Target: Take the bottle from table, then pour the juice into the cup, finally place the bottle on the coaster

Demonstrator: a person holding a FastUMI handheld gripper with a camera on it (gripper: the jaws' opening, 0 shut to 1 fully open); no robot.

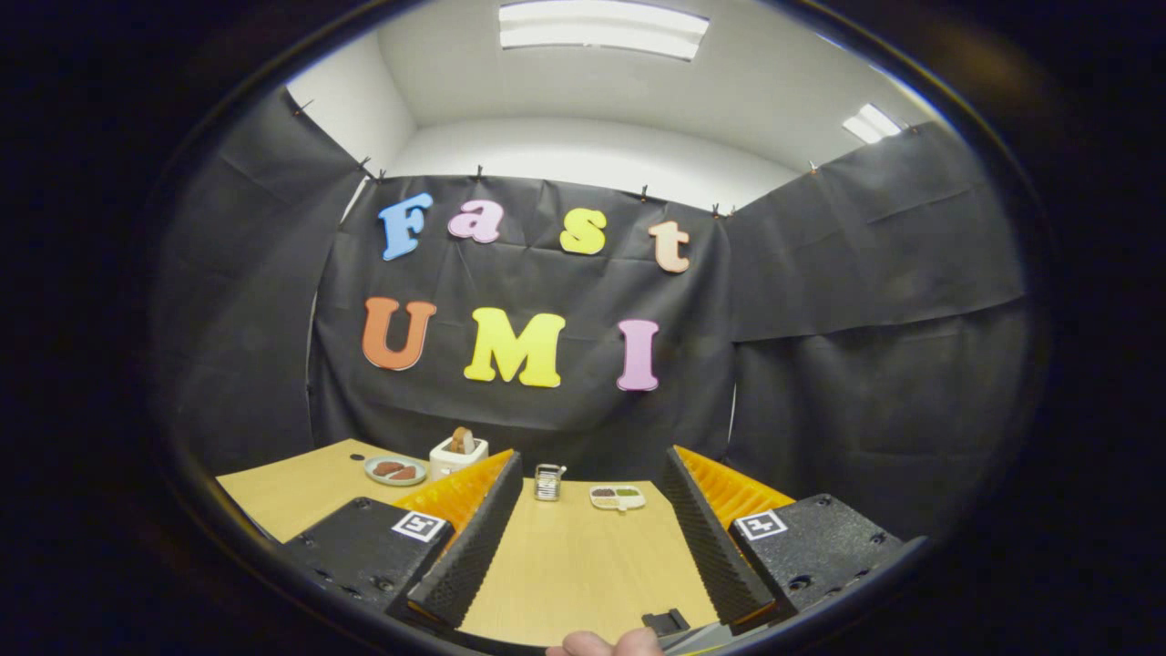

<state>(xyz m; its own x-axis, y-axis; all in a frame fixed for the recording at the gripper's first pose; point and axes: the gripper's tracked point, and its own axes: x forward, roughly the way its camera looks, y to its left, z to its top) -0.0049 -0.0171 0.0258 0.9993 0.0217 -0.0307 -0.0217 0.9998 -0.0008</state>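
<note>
My gripper (592,474) stands open above the wooden table (583,565), its two fingers spread wide with nothing between them. Beyond the fingers, near the table's far edge, a small metal rack-like object (547,482) stands upright. I cannot make out a bottle, a cup or a coaster among the things on the table. Part of a person's hand (606,644) shows at the base of the gripper.
A small plate with brown pieces (394,470) and a white toaster with bread in it (458,453) sit at the far left of the table. A divided dish with bits of food (617,497) lies beyond the fingers, right of the metal object. Black cloth walls close the booth.
</note>
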